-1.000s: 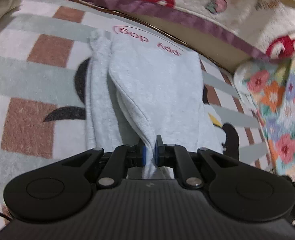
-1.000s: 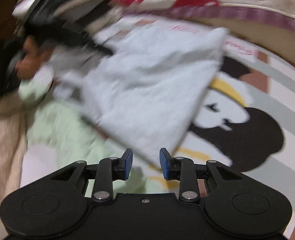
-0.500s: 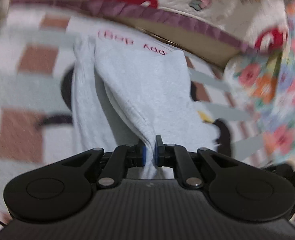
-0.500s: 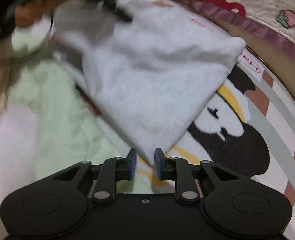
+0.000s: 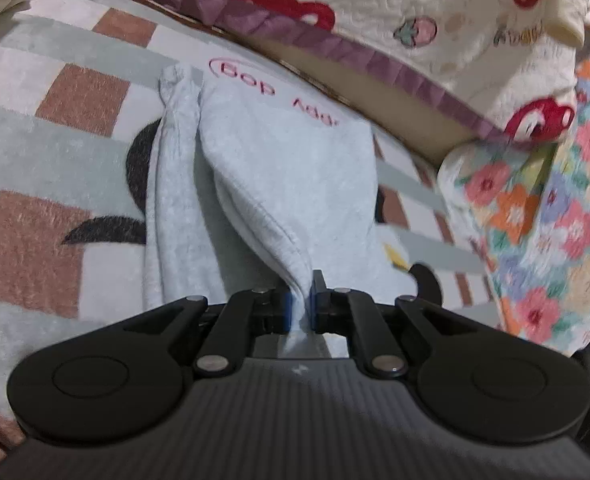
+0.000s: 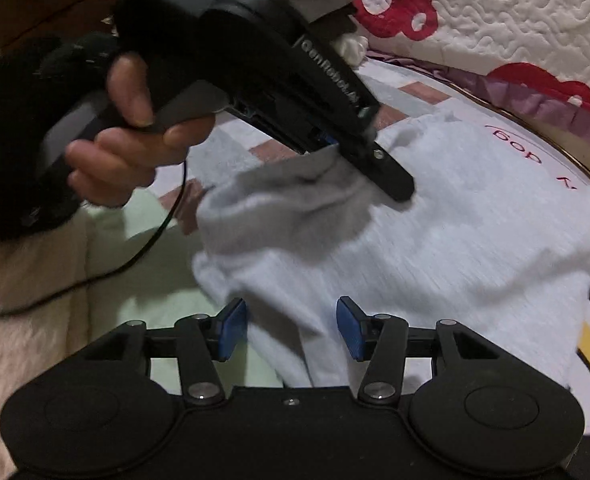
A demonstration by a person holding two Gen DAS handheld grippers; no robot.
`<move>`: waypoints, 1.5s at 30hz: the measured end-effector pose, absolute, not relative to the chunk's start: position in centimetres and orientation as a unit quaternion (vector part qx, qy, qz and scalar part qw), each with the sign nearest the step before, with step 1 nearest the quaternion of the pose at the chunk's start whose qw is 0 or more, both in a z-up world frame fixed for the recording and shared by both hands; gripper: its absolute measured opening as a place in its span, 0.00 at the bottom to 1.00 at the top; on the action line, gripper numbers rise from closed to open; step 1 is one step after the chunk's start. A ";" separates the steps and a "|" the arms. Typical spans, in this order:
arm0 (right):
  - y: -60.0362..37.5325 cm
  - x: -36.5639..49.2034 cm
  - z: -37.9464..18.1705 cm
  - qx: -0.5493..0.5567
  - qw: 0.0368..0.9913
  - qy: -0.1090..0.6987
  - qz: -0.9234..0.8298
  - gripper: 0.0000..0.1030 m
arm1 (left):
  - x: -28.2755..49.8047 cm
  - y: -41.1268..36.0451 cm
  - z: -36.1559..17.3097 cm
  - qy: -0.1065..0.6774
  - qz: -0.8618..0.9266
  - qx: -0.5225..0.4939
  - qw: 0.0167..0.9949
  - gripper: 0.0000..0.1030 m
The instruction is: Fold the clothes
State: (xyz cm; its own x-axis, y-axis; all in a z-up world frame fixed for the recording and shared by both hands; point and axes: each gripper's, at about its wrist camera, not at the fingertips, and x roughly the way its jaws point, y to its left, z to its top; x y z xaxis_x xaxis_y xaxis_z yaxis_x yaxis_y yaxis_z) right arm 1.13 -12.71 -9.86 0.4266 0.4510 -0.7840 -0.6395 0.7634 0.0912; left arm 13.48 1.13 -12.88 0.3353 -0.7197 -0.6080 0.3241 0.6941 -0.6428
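A light grey garment (image 5: 295,176) with pink lettering lies on a patterned blanket (image 5: 55,128). My left gripper (image 5: 300,306) is shut on a bunched edge of it and lifts that edge. In the right wrist view the same garment (image 6: 435,248) spreads ahead, and the left gripper (image 6: 351,148), held in a hand, pinches its upper edge. My right gripper (image 6: 291,330) is open, its blue pads on either side of the garment's near edge, which lies between them.
A quilted cream bedspread with red bears and a purple trim (image 5: 375,32) borders the far side. A floral cloth (image 5: 535,220) lies at the right. A pale green cloth (image 6: 147,280) and a fuzzy cream fabric (image 6: 23,280) lie at the left.
My right gripper has opened wider and moved in over the garment's near edge. My left gripper keeps its hold on the garment with the edge raised.
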 end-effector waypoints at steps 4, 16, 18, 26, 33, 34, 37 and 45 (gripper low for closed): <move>-11.6 1.7 -9.7 -0.101 0.839 0.411 0.341 0.44 | 13.5 0.9 -12.7 0.471 -0.322 -0.189 0.799 0.09; -10.8 0.5 -10.8 -0.038 0.769 0.474 0.427 0.18 | 13.6 1.4 -13.0 0.484 -0.244 -0.111 0.833 0.11; -10.1 -0.4 -11.0 -0.041 0.742 0.488 0.458 0.18 | 13.5 1.2 -13.0 0.483 -0.219 -0.079 0.844 0.12; -16.2 0.6 -7.7 -0.033 0.826 0.423 0.372 0.26 | 11.7 5.4 -10.6 0.456 -0.248 -0.182 0.835 0.14; -20.8 2.9 -9.5 -0.056 0.859 0.429 0.275 0.30 | 9.3 -0.9 -11.4 0.482 -0.286 0.033 0.827 0.25; -20.6 3.1 -10.2 -0.065 0.856 0.437 0.270 0.30 | 9.3 -0.9 -11.9 0.492 -0.276 0.057 0.824 0.26; -20.2 1.3 -11.7 -0.107 0.842 0.450 0.277 0.32 | 9.6 0.2 -13.4 0.523 -0.260 0.072 0.808 0.29; -21.2 -0.9 -11.8 -0.142 0.830 0.462 0.279 0.32 | 10.9 0.5 -12.5 0.534 -0.286 0.083 0.792 0.31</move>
State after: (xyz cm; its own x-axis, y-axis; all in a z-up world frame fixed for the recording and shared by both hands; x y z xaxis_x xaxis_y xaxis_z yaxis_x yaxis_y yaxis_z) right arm -0.93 -21.18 -11.77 0.4175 0.3316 -0.8460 -0.5948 0.8036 0.0214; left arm 10.91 0.52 -12.50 0.2669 -0.3642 -0.8923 0.5419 0.8223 -0.1735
